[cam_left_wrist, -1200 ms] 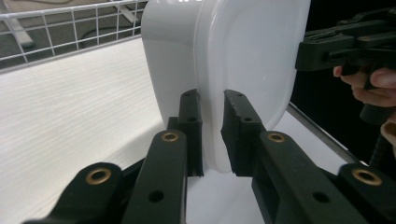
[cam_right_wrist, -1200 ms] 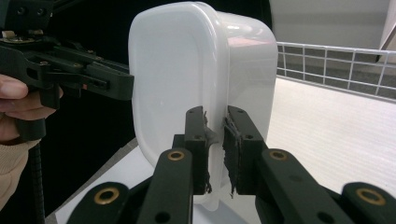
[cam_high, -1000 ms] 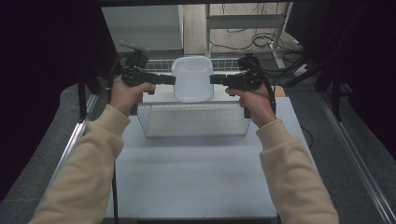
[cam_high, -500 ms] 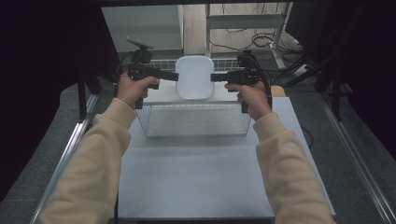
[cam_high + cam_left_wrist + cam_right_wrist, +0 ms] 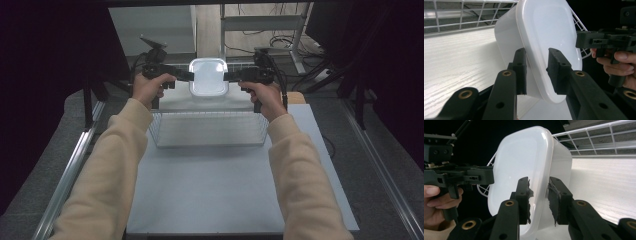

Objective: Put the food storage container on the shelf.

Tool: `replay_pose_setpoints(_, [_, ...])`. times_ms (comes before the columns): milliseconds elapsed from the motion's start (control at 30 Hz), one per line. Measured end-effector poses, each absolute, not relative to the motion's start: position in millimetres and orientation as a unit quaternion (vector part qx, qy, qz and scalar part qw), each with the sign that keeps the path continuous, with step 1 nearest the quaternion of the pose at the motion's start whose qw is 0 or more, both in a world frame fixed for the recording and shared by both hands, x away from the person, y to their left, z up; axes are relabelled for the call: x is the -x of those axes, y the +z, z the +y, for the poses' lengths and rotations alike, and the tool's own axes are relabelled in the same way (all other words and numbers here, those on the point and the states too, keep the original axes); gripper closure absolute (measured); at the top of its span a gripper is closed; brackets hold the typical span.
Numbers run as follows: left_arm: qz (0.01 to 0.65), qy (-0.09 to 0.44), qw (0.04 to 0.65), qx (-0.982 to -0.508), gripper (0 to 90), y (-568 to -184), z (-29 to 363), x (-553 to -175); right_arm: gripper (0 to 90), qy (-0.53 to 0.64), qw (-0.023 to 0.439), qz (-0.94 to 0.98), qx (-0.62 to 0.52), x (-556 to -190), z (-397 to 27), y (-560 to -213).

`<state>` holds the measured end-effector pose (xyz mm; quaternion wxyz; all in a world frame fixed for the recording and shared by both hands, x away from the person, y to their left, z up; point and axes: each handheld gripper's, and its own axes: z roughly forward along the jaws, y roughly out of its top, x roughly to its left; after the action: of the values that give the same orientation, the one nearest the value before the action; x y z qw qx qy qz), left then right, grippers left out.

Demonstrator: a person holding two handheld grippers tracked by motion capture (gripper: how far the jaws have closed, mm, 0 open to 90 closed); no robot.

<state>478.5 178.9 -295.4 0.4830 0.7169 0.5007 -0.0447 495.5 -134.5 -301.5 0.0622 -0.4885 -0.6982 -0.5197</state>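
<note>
At the upper left of the high view I have my left gripper (image 5: 181,75) up near the top of the frame, my left hand (image 5: 148,88) wrapped round its handle. Its jaws are closed on the left rim of the white plastic container (image 5: 208,76); in the left gripper view the pads (image 5: 520,65) sit either side of the lidded edge, gripping it.

The container sits at upper centre of the high view, lid facing the camera, held between both grippers above the far edge of the white wire basket (image 5: 207,131). The basket stands on the pale bench (image 5: 215,190), which fills the middle and lower frame.

To the right, my right gripper (image 5: 231,76) has its jaws narrowed on the container's right rim, my right hand (image 5: 265,96) behind it. In the right gripper view the rim runs between the two pads (image 5: 524,192), pinched there.
</note>
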Motion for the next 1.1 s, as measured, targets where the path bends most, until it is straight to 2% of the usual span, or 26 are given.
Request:
replay_pose_setpoints(300, [0.508,-0.059,0.490,-0.706,61.8,-304.8,181.1,-486.4,62.5,-0.516,0.075,-0.684,0.509,-500.2,-130.0,-308.6])
replay_pose_setpoints(467, [0.505,-0.061,0.484,-0.712,56.0,-310.0,177.9,-488.6,54.7,-0.510,0.067,-0.685,0.515,-498.2,-125.7,-310.1])
replay_pose_setpoints(500, [0.500,-0.052,0.485,-0.715,51.9,-310.4,176.1,-488.1,50.5,-0.508,0.064,-0.687,0.516,-496.9,-123.4,-310.2])
replay_pose_setpoints(633, [0.493,-0.039,0.483,-0.722,47.4,-309.7,173.3,-486.8,46.3,-0.507,0.055,-0.692,0.510,-494.7,-121.0,-309.1])
replay_pose_setpoints(667, [0.490,-0.022,0.481,-0.727,43.3,-308.1,172.2,-484.4,40.1,-0.512,0.051,-0.692,0.507,-492.6,-120.5,-307.1])
replay_pose_setpoints(700, [0.488,-0.014,0.481,-0.728,39.7,-306.7,172.3,-482.7,37.8,-0.514,0.044,-0.693,0.504,-490.5,-120.7,-305.3])
replay_pose_setpoints(767, [0.487,-0.010,0.484,-0.727,33.4,-305.3,172.4,-481.1,35.7,-0.515,0.034,-0.696,0.500,-488.1,-121.2,-303.3])
replay_pose_setpoints(800, [0.483,-0.005,0.488,-0.727,33.4,-302.8,173.5,-478.0,33.9,-0.515,0.029,-0.698,0.496,-486.0,-122.0,-301.4])
replay_pose_setpoints(867, [0.473,0.020,0.492,-0.730,25.8,-294.6,177.0,-466.2,31.0,-0.522,0.006,-0.706,0.478,-476.3,-127.4,-294.7])
replay_pose_setpoints(967, [0.472,0.032,0.497,-0.728,23.5,-290.9,178.2,-456.2,30.4,-0.527,-0.008,-0.712,0.464,-469.2,-132.6,-292.6])
replay_pose_setpoints(1100, [0.457,0.084,0.488,-0.739,22.4,-288.1,181.7,-417.5,29.9,-0.529,-0.040,-0.729,0.432,-449.7,-146.0,-292.7])
